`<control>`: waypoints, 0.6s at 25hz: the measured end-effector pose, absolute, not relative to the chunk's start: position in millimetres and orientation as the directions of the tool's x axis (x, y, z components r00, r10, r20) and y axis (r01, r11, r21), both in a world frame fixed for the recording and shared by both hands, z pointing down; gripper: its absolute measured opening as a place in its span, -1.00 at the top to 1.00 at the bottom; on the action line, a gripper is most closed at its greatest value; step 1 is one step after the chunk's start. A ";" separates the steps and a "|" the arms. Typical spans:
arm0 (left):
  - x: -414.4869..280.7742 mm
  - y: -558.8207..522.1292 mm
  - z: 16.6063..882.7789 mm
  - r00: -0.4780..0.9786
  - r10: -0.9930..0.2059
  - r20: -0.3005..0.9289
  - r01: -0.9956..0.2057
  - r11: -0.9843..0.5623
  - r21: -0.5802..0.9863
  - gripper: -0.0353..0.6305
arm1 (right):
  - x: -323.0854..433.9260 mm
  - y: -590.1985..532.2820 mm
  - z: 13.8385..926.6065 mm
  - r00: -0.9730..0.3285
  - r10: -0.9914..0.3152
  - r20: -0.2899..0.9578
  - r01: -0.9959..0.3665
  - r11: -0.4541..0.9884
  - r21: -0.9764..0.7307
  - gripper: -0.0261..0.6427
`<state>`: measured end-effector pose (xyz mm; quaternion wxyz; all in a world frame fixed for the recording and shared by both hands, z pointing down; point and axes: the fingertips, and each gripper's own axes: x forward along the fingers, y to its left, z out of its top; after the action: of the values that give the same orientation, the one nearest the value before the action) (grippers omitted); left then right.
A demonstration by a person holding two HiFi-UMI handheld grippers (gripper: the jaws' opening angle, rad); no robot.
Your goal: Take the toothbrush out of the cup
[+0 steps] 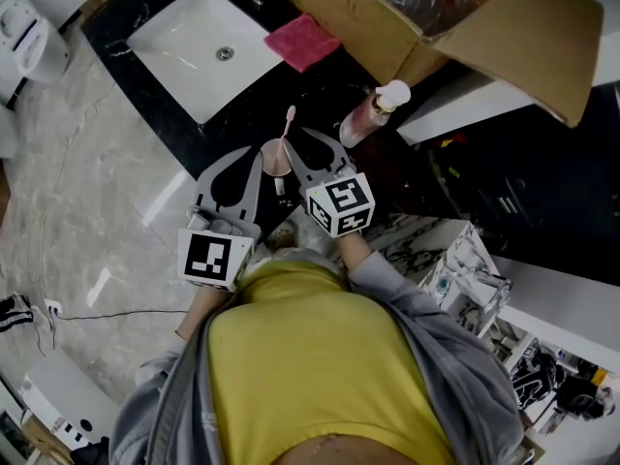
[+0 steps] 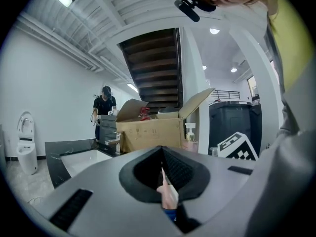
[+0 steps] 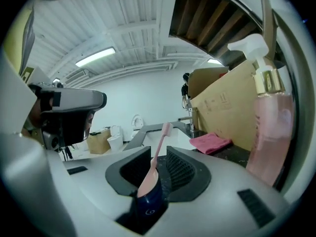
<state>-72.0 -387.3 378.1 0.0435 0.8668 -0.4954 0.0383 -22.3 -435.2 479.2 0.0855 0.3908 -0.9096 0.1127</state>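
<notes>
Cup: the cup [image 1: 276,160] stands on the dark counter [image 1: 291,90] at the person's 12 o'clock, between the two tools; a spray bottle [image 1: 373,114] is near at its 2 o'clock and the sink [image 1: 184,37] is well off at 10 o'clock
Toothbrush: the toothbrush [image 3: 160,147] is in the cup, head up, its stem leaning toward 1 o'clock in the right gripper view
Right gripper: the right gripper [image 3: 158,154] has its jaws part way apart and astride the stem; the pads touch neither stem nor cup, so it holds nothing
Left gripper: the left gripper [image 2: 162,152] has its jaws together at the tips; a thin pink and blue sliver, likely the cup, shows in the slit behind them, and I cannot tell whether it is pinched or only seen through
Step in hand: judged to be closing on the stem, before any lift
Doing it well: centre the stem so both pads meet it together; take it above the rim, below the bristles; close gently, since a thin smooth stem may twist
Lift: draw along the stem's own lean, toward 12 to 1 o'clock, until its tail clears the rim
Risk: the light cup may tip or ride up with the brush; the bottle is close enough to knock
</notes>
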 end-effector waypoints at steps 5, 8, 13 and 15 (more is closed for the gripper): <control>-75.5 -399.7 379.9 0.520 -0.847 0.116 -0.854 -0.519 0.037 0.89 | -28.3 -446.5 483.6 -0.717 -0.648 0.257 -0.697 0.677 -0.235 0.59; -78.6 -404.1 381.6 0.517 -0.847 0.126 -0.855 -0.517 0.035 0.89 | -33.1 -447.3 484.5 -0.750 -0.607 0.265 -0.662 0.692 -0.289 0.61; -82.4 -406.8 383.0 0.520 -0.846 0.115 -0.853 -0.520 0.037 0.89 | -37.2 -448.6 487.4 -0.782 -0.560 0.274 -0.623 0.694 -0.361 0.67; -84.2 -406.9 382.7 0.520 -0.846 0.119 -0.853 -0.520 0.037 0.89 | -38.1 -448.8 487.0 -0.785 -0.557 0.273 -0.620 0.693 -0.368 0.72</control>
<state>-84.2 -406.9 382.7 0.0455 0.8707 -0.4878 0.0429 -38.1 -448.8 487.0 0.0700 0.3207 -0.9175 0.2247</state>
